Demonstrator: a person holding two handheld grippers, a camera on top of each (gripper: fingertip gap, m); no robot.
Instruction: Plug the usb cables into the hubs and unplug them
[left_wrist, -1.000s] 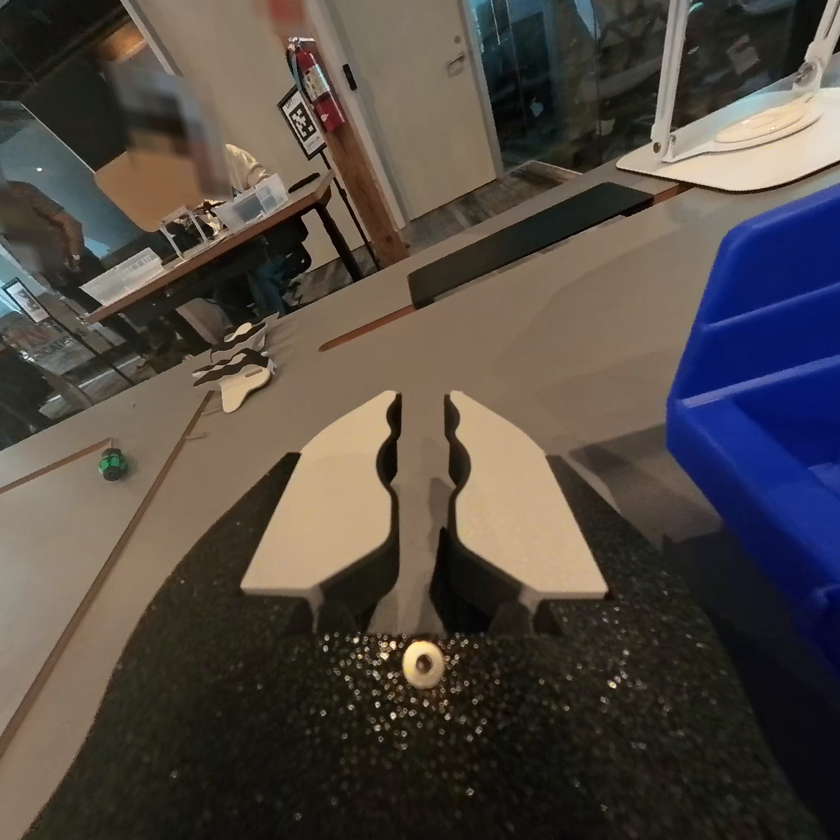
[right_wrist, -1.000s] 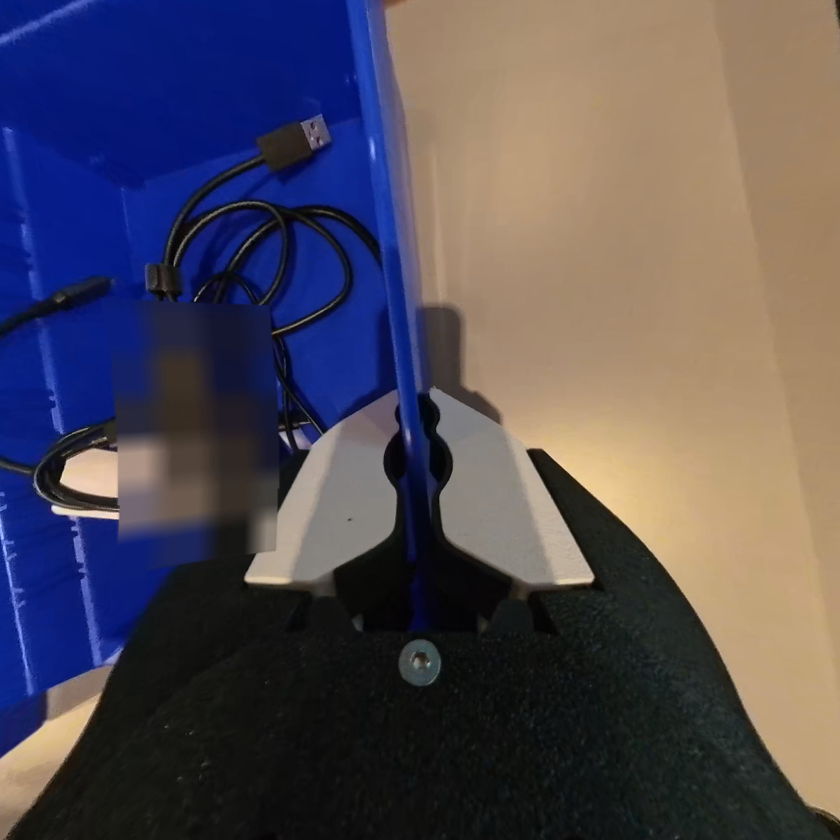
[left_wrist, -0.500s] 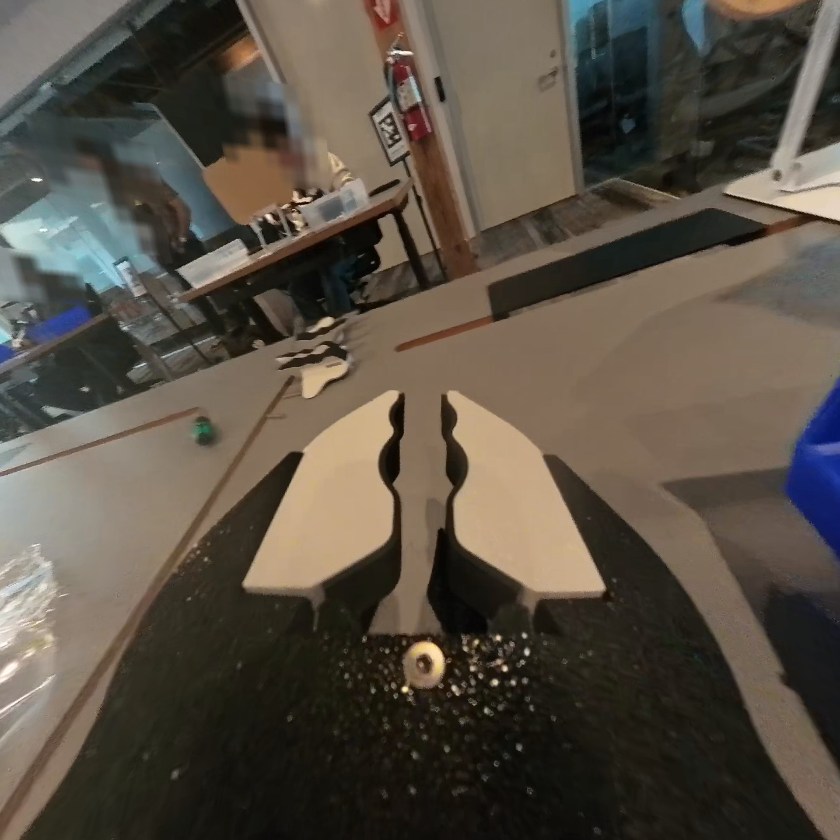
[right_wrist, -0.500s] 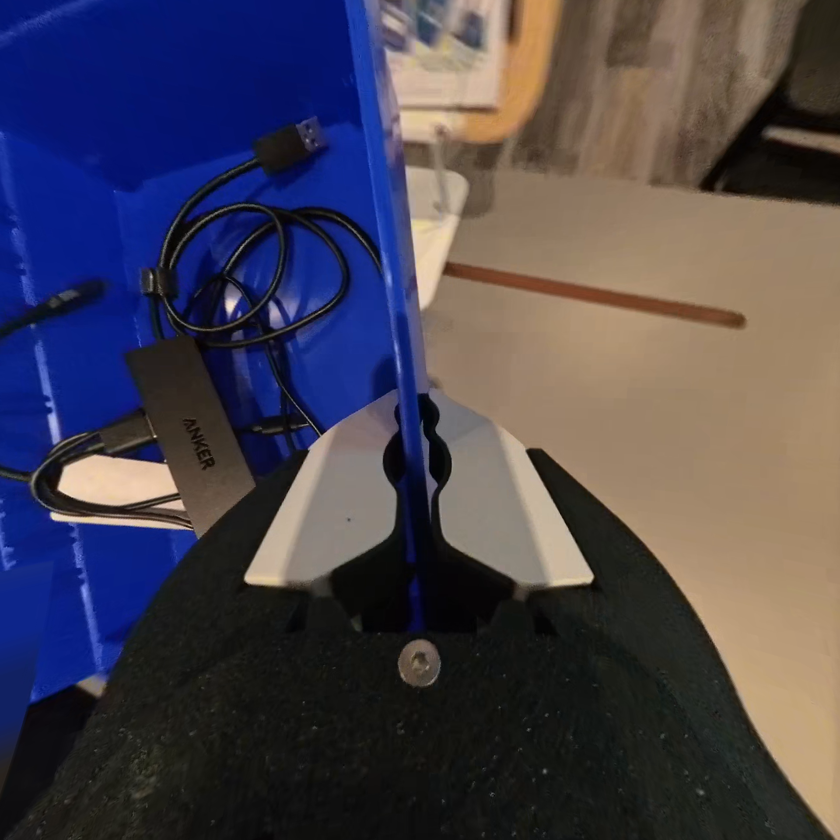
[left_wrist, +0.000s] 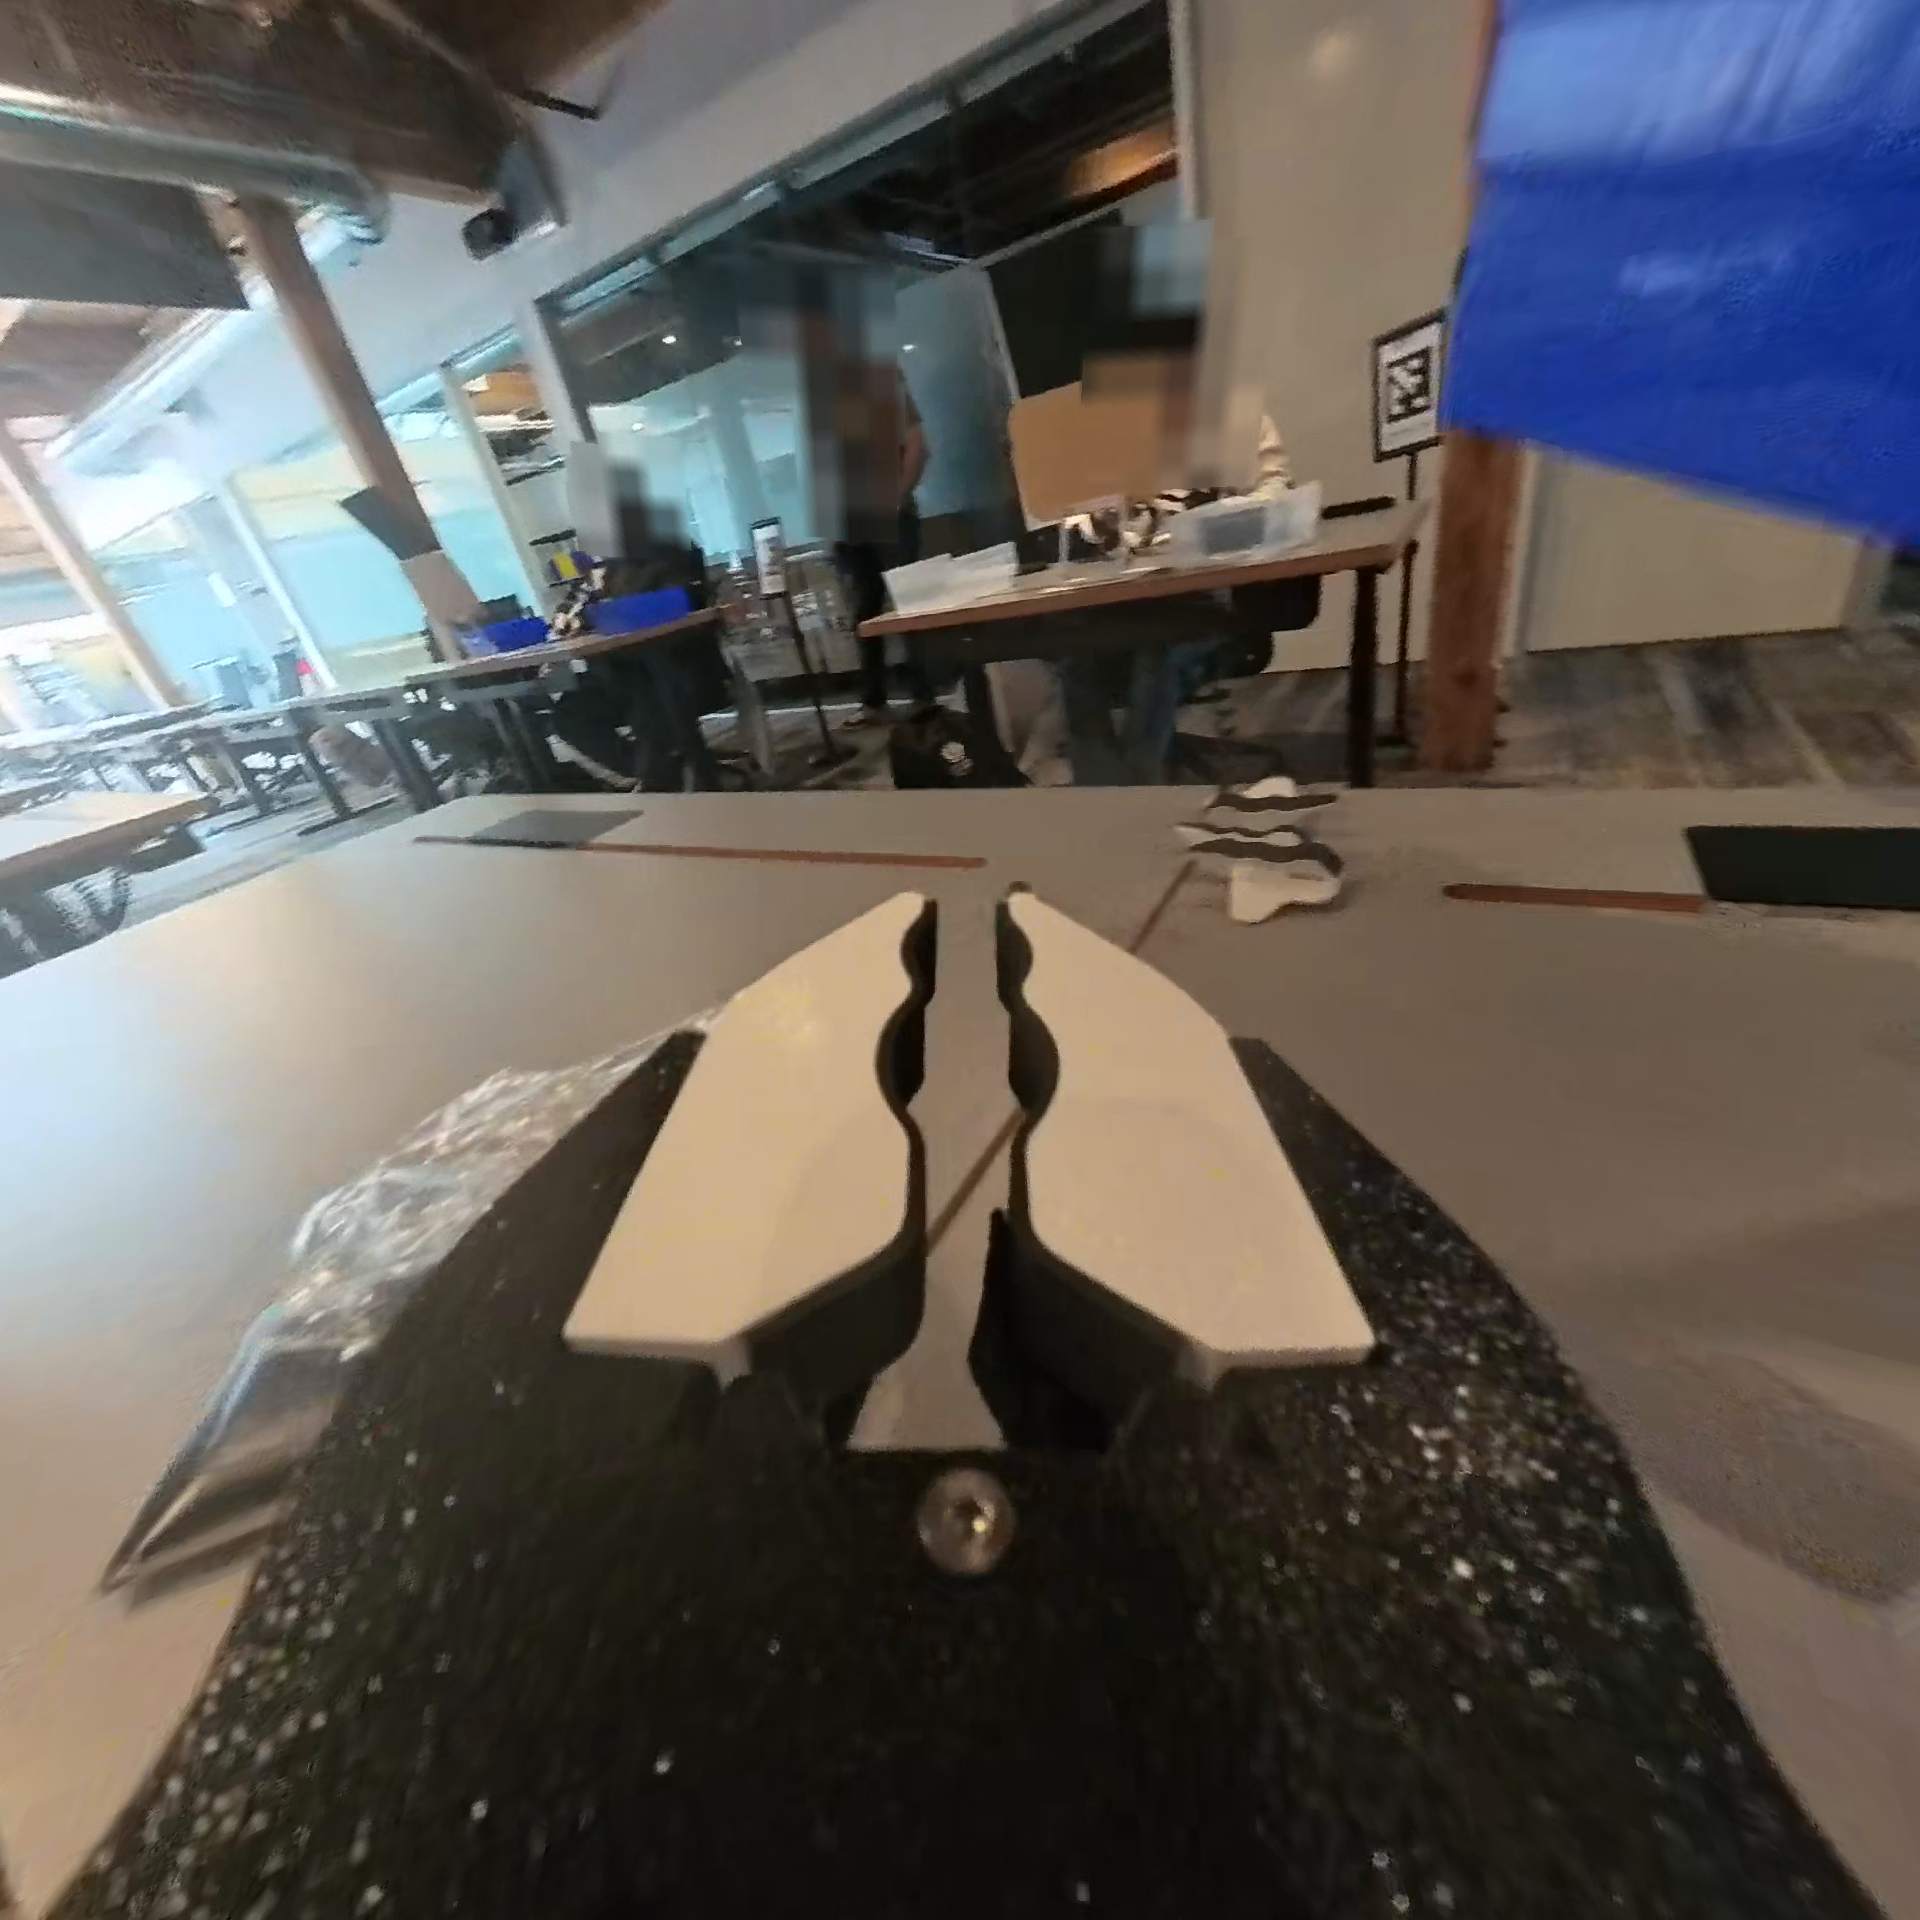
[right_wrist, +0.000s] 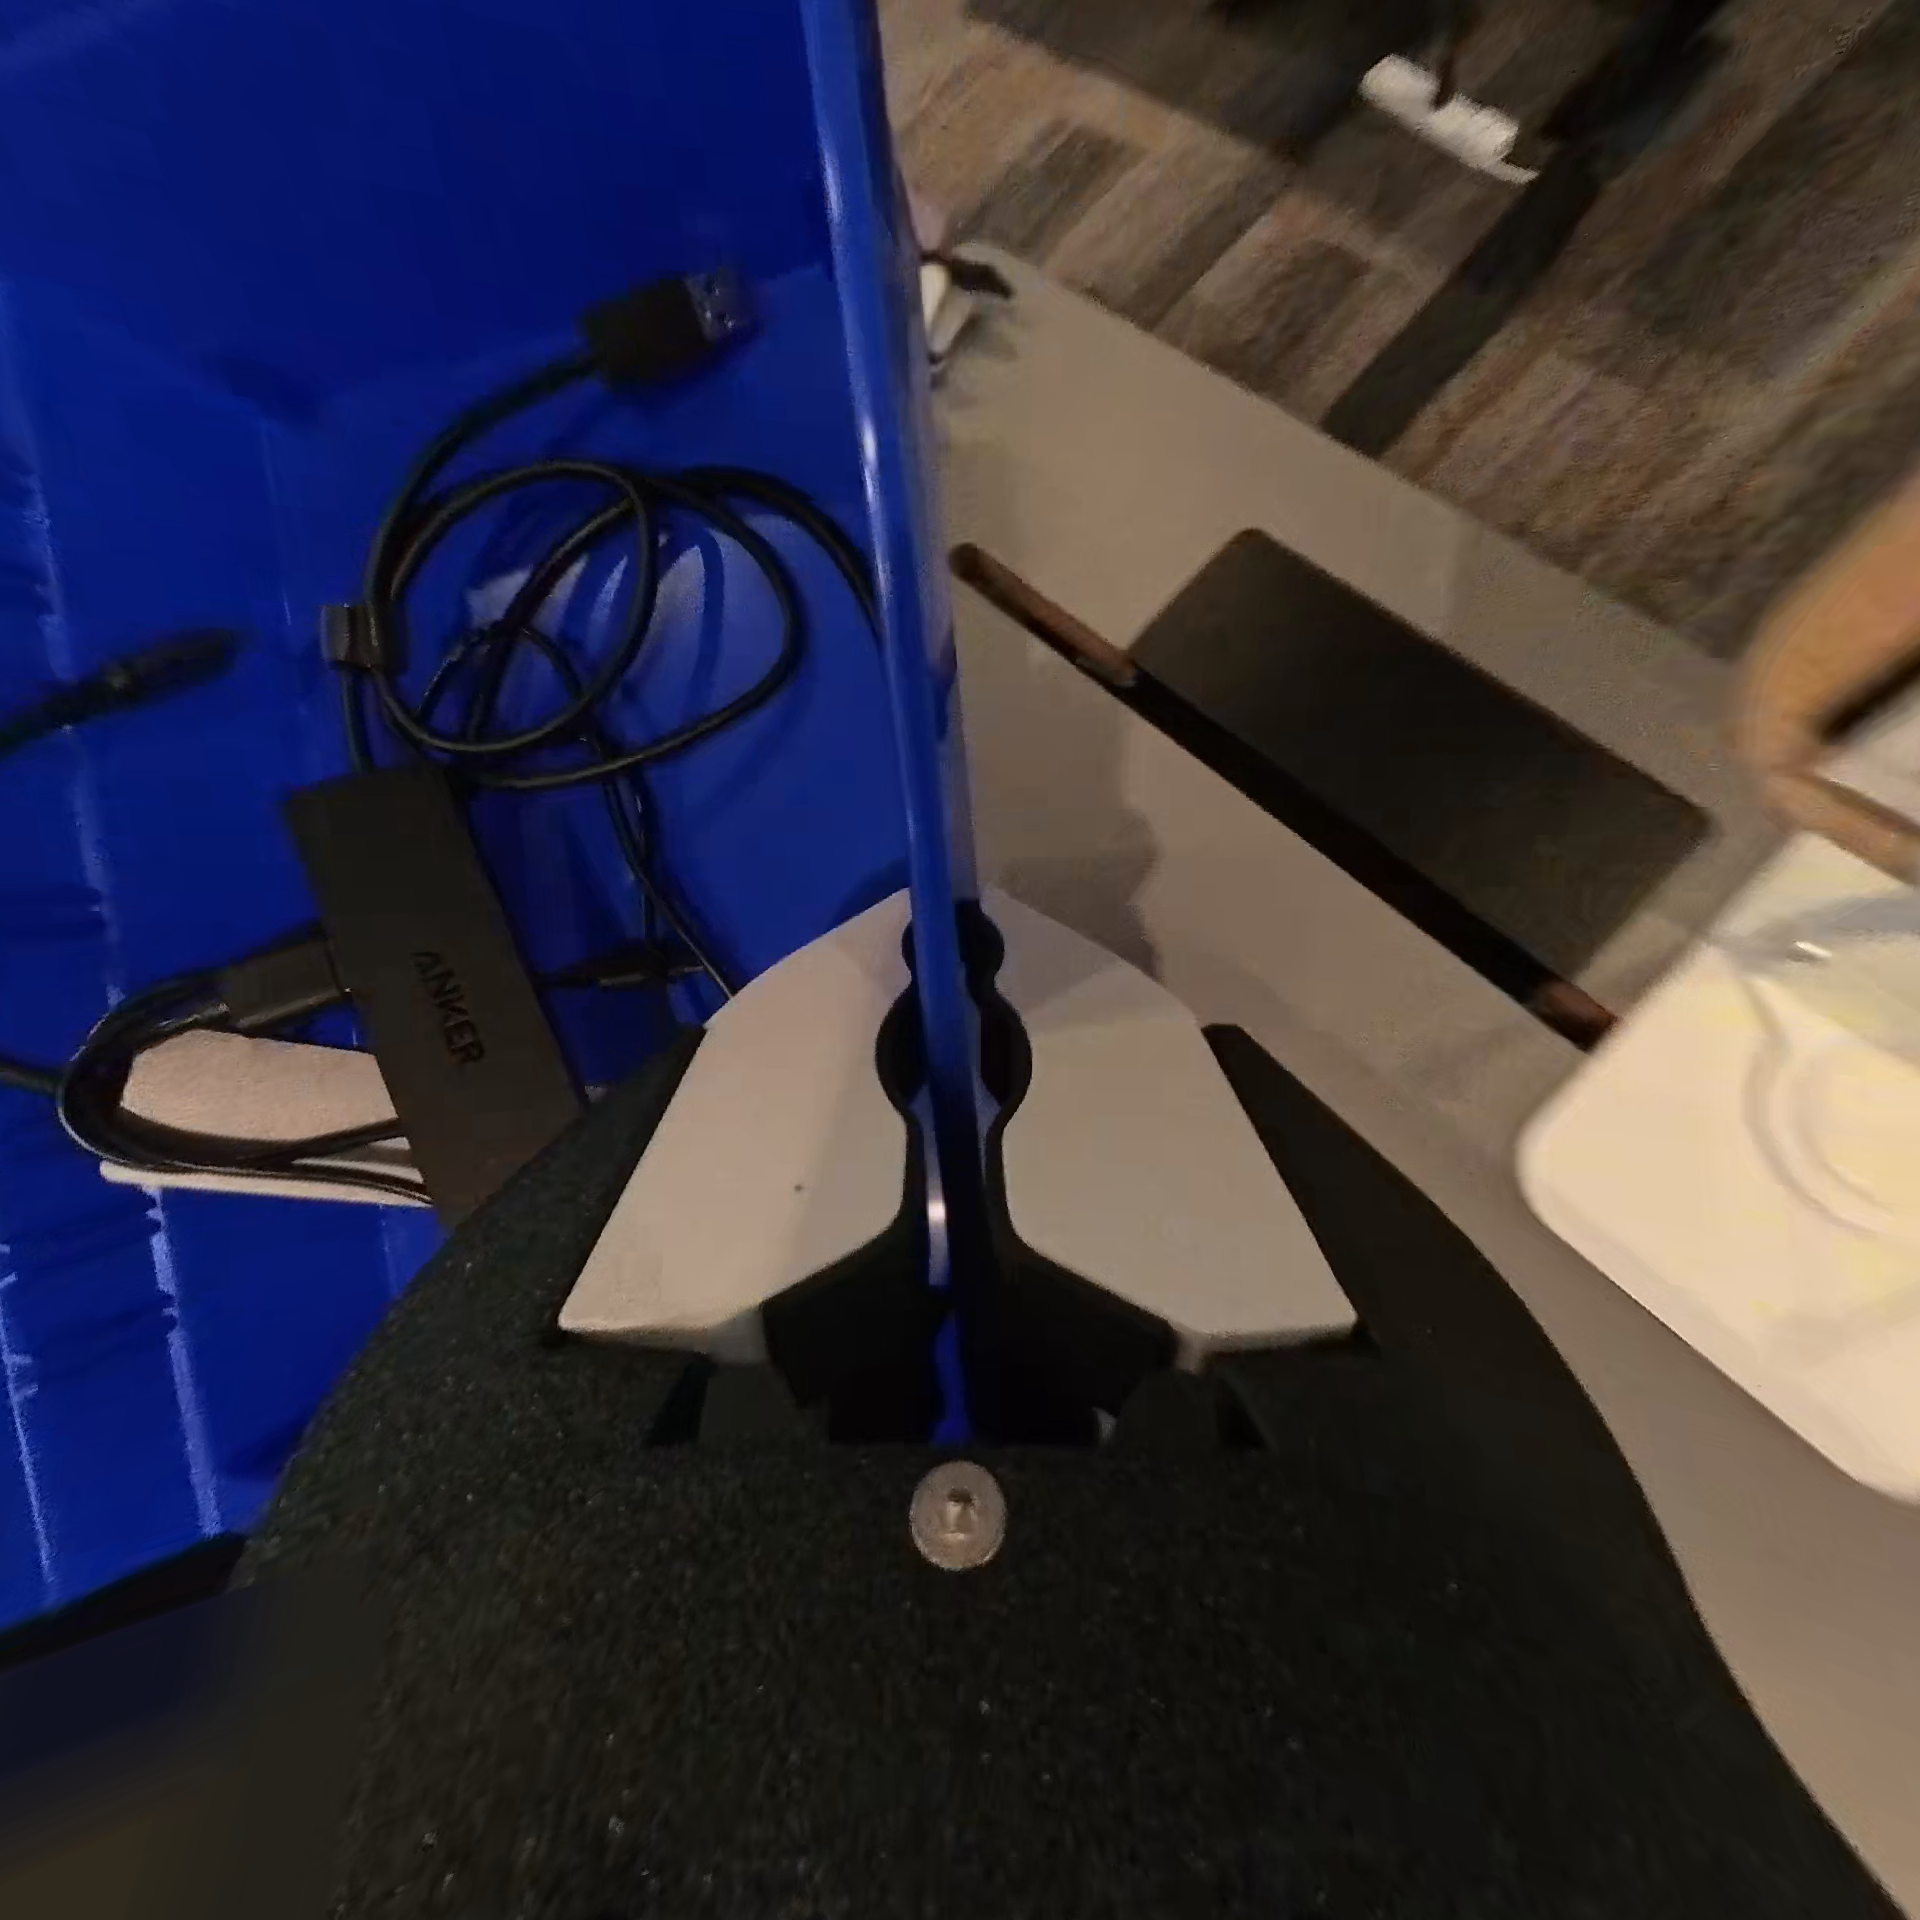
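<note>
Right gripper (right_wrist: 951, 940): clenched on the thin side wall of a blue plastic bin (right_wrist: 873, 436), the wall running straight up between the two pale fingers (right_wrist: 758, 1153). The bin appears tilted or raised, its interior facing the right wrist camera.

Bin contents: a black USB hub (right_wrist: 431, 977) lies against the bin's inner face near the gripper's left finger. A black USB cable (right_wrist: 582, 644), loosely coiled, sits just above the hub, its USB-A plug (right_wrist: 665, 322) free and unconnected toward the bin's upper part. A second bundle of black cable (right_wrist: 156, 1101) lies over a white strip at the hub's lower left end; whether it is plugged into the hub cannot be told.

Left gripper (left_wrist: 966, 914): slightly parted, a narrow gap between the fingers, holding nothing, low over the grey desk (left_wrist: 364, 1018). Crinkled clear plastic wrap (left_wrist: 416, 1174) lies on the desk just beside the gripper's left side. A black-and-white striped object (left_wrist: 1273, 852) rests near the desk's far edge. The blue bin shows blurred at the left wrist view's upper right corner
</note>
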